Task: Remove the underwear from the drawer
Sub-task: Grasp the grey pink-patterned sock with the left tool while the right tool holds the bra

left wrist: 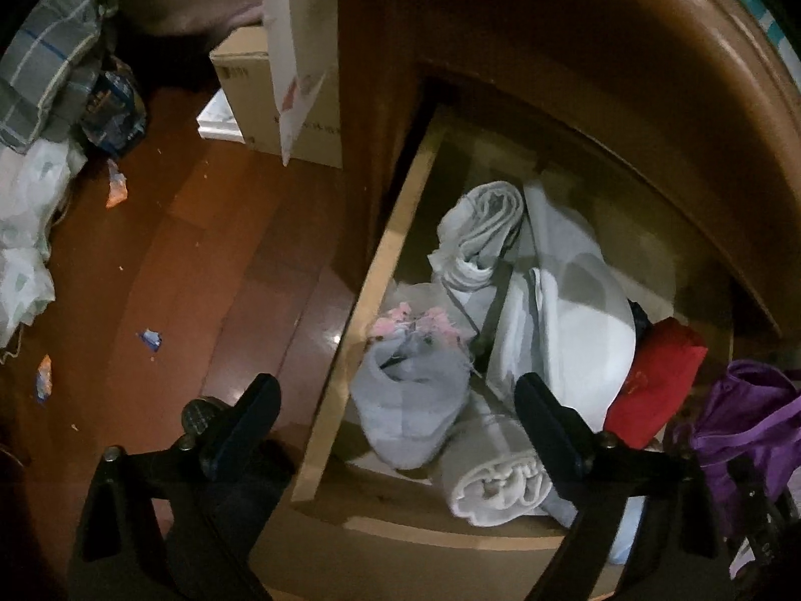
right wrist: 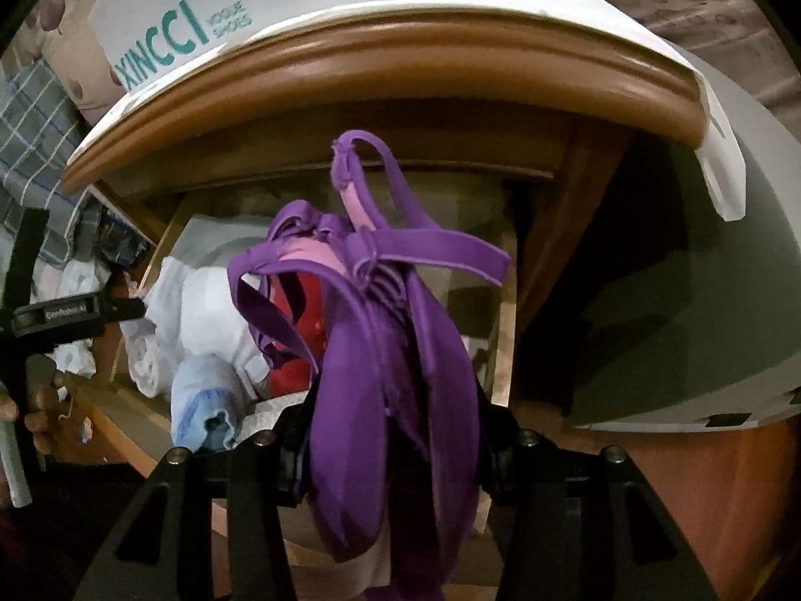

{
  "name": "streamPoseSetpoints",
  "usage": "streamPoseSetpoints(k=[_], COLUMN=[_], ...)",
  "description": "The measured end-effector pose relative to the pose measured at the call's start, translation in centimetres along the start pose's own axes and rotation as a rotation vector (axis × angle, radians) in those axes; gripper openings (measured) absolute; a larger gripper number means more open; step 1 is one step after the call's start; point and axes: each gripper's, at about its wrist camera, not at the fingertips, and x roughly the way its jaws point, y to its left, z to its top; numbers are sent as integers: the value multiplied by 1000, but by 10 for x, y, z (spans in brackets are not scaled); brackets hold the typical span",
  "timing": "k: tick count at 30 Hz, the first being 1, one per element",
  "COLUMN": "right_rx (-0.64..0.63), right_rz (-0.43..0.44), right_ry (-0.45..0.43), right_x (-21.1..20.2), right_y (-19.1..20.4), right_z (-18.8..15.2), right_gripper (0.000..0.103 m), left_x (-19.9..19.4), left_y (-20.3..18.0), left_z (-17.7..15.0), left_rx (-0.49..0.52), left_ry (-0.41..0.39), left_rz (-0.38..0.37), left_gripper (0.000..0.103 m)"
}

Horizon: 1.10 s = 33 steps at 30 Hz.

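The wooden drawer point(left wrist: 380, 275) stands pulled out and holds rolled white and grey garments and a red one point(left wrist: 656, 385). My left gripper point(left wrist: 400, 403) hangs open above the drawer's front left corner. A grey bundle point(left wrist: 410, 410) lies below its gap, untouched. In the right wrist view, my right gripper point(right wrist: 395, 451) is shut on purple underwear point(right wrist: 395, 350), whose straps dangle above the drawer point(right wrist: 505, 300). The same purple piece point(left wrist: 741, 415) shows at the right edge of the left wrist view. The left gripper point(right wrist: 75, 310) appears at the left, held by a hand point(right wrist: 40, 400).
The cabinet top point(right wrist: 380, 60) overhangs the drawer and carries a white shoe box point(right wrist: 200, 15). Left of the cabinet are a cardboard box point(left wrist: 260, 80), plaid cloth point(left wrist: 45, 65) and small scraps on the wooden floor point(left wrist: 200, 250).
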Motion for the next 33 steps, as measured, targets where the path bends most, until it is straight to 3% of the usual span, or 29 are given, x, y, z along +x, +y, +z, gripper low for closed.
streamPoseSetpoints(k=[3, 5, 7, 8, 10, 16, 19, 22, 25, 26, 28, 33], right_rx=[18, 23, 35, 39, 41, 16, 20, 19, 21, 23, 23, 27], right_rz=[10, 12, 9, 10, 12, 19, 24, 24, 26, 28, 29, 33], right_ry=[-11, -14, -12, -11, -9, -17, -14, -12, -10, -10, -12, -24], right_x=[-6, -12, -10, -9, -8, -8, -9, -9, -10, -10, -10, -13], right_y=[-1, -7, -7, -7, -6, 1, 0, -1, -2, -2, -2, -1], right_z=[2, 0, -1, -1, 0, 0, 0, -1, 0, 0, 0, 0], right_gripper=[50, 50, 50, 50, 50, 51, 51, 51, 51, 51, 51, 51], left_x=[7, 8, 5, 3, -2, 3, 8, 16, 21, 20, 18, 6], left_y=[-2, -2, -2, -3, -3, -13, -15, -18, -20, -20, -19, -12], left_z=[2, 2, 3, 3, 3, -1, -1, -2, -2, -1, -1, -4], left_rx=[-1, -7, 0, 6, -8, 26, 29, 28, 34, 27, 28, 19], left_ry=[28, 30, 18, 11, 13, 45, 56, 76, 76, 70, 55, 9], left_rz=[-28, 1, 1, -10, -62, -58, -33, -27, -13, -12, -5, -28], left_gripper=[77, 66, 62, 46, 32, 37, 53, 54, 48, 35, 21, 14])
